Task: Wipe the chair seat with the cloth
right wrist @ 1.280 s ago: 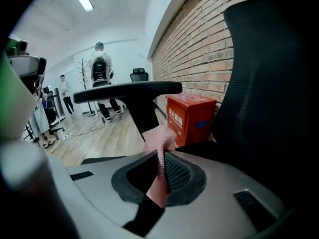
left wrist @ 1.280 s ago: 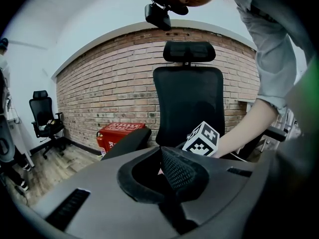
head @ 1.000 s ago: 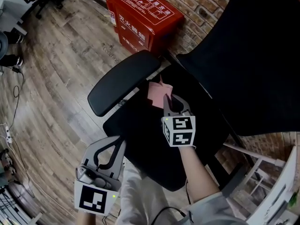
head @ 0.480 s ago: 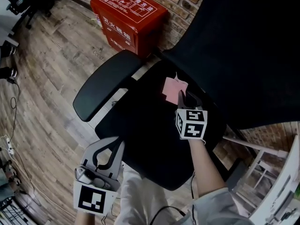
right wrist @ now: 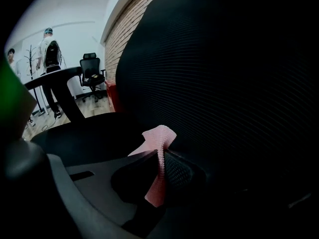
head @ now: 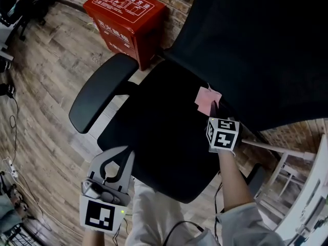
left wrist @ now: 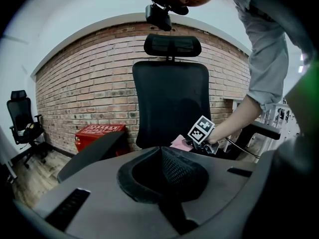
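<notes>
The black chair seat (head: pixel 154 132) fills the middle of the head view. A pink cloth (head: pixel 206 99) lies on the seat's back right part, close under the black mesh backrest (head: pixel 256 45). My right gripper (head: pixel 215 111) is shut on the cloth and presses it against the seat. In the right gripper view the cloth (right wrist: pixel 158 143) stands pinched and twisted between the jaws, with the backrest (right wrist: pixel 224 83) just beyond. My left gripper (head: pixel 116 158) hangs shut and holds nothing, off the seat's front left edge. The left gripper view shows the right gripper (left wrist: pixel 207 143) and the cloth (left wrist: pixel 178 142) on the seat.
A red box (head: pixel 125 12) stands against the brick wall behind the left armrest (head: pixel 95 96). A white frame (head: pixel 287 170) stands at the right. Cables (head: pixel 10 152) lie on the wooden floor at the left. A second office chair (left wrist: pixel 20 108) and a person (right wrist: pixel 50 59) are farther off.
My right gripper has dragged the cloth across the seat to the right and back, toward the backrest. The left gripper has stayed where it was.
</notes>
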A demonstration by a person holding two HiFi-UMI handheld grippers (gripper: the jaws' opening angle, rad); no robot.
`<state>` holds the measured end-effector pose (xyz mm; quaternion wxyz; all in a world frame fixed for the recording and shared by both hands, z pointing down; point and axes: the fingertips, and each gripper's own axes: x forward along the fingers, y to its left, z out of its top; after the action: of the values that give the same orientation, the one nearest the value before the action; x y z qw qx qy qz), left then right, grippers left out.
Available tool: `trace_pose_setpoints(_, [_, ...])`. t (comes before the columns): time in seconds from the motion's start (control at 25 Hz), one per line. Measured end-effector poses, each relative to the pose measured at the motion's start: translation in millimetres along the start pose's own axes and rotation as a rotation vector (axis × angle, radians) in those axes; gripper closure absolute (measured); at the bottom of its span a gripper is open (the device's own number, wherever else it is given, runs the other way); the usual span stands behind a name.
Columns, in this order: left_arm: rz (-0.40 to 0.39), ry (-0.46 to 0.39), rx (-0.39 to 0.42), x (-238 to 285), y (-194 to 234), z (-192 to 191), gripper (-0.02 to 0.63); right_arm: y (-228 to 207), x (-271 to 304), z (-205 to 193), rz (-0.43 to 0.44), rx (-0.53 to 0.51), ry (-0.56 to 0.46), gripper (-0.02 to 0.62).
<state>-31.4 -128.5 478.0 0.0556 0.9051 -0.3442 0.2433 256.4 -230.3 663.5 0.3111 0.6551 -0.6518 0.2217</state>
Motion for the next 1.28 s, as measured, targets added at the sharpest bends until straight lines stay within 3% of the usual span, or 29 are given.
trace_pose_setpoints(0.24, [0.002,-0.004,0.004,-1,2,4,0.588,-25,-11,-20,-0.053,0.014,0.043,0.543])
trace_pose_setpoints(0.52, [0.026,-0.008,-0.006,-10,7,3,0.588,-1,-14,-26,0.001,-0.005,0.055,0.543])
trace_pose_setpoints(0.88, [0.060,-0.006,-0.034,-31,18,-8,0.588,83,-21,-21,0.153,-0.029,0.035,0.543])
trace_pose_setpoints(1.28, [0.128,-0.009,-0.074,-60,39,-21,0.588,212,-39,-8,0.375,-0.121,0.003,0.543])
